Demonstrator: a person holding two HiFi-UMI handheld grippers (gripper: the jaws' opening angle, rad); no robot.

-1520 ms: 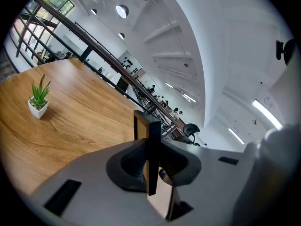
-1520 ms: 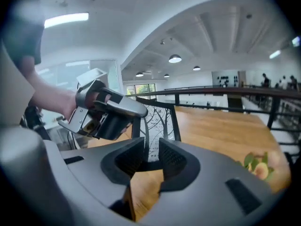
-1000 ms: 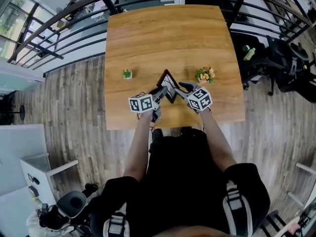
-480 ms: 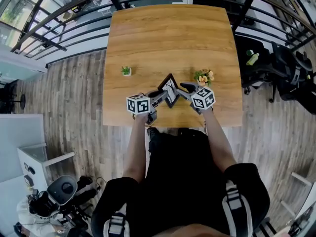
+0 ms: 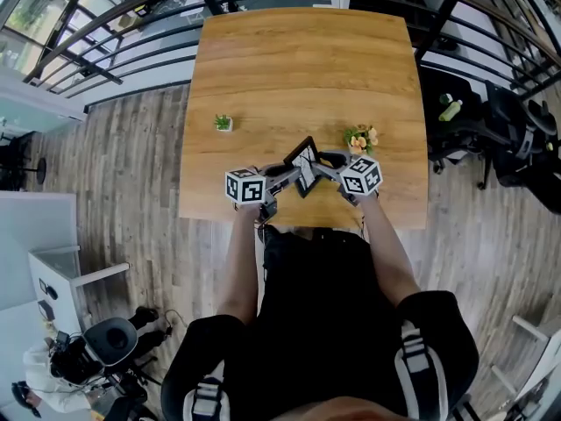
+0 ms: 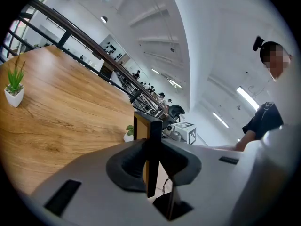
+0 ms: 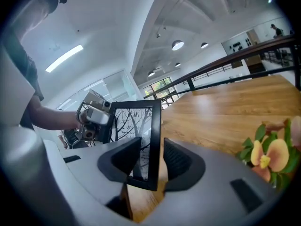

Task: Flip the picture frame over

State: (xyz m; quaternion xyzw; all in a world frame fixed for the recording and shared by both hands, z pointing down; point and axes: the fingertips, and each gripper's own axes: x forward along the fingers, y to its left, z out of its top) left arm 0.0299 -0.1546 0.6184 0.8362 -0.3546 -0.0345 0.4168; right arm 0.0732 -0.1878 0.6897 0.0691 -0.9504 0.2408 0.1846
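The black picture frame [image 5: 305, 163] hangs above the wooden table [image 5: 298, 68] near its front edge, held from both sides. My left gripper [image 5: 294, 175] is shut on one edge; in the left gripper view the frame [image 6: 153, 145] stands edge-on between the pads of that gripper [image 6: 153, 166]. My right gripper [image 5: 323, 160] is shut on the opposite edge. In the right gripper view the frame [image 7: 136, 135] shows its tree print and sits askew in that gripper [image 7: 153, 161]. The frame's back stand is partly hidden below the jaws.
A small green potted plant [image 5: 223, 123] stands left of the frame, and a pot of orange flowers [image 5: 360, 138] stands close behind my right gripper. A black railing [image 5: 131, 51] runs round the table's far sides. Chairs [image 5: 513, 130] stand off to the right.
The frame has tipped over toward the right between the two grippers. Both hands have drifted a little across the table with it. Neither grip has let go.
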